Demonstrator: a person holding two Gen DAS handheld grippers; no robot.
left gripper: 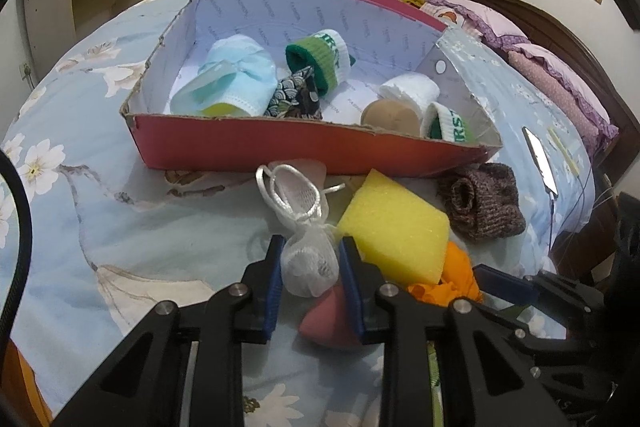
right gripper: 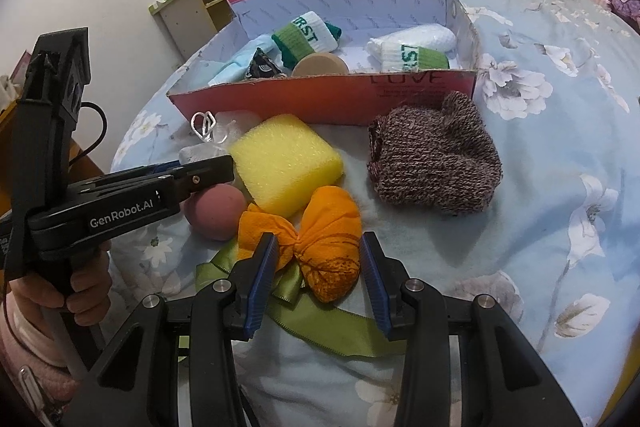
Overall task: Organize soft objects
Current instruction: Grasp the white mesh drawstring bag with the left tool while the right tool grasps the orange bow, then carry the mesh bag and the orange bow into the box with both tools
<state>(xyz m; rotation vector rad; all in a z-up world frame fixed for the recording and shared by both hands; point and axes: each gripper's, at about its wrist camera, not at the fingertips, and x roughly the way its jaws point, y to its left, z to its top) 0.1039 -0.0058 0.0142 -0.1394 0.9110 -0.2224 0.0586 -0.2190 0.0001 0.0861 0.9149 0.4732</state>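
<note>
While socks already fill the box [left gripper: 280,143], left hand-held gripper [left gripper: 310,263] clamps the mesh pouch [left gripper: 308,263]; right hand-held gripper [right gripper: 318,267] gapes around the orange cloth [right gripper: 320,239]; sponge [right gripper: 286,161], knit item [right gripper: 434,167] remain before the box.

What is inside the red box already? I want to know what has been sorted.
In the red box: a pale blue cloth, two green-and-white socks, a patterned dark fabric, a white roll and a tan round piece. Anything beneath them is hidden.

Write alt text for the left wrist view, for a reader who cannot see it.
The left gripper has its fingers on either side of a white mesh pouch lying on a floral bedspread, beside a yellow sponge, an orange cloth bundle and a brown knit item. Behind them, an open red box holds rolled socks and other soft items.
</note>
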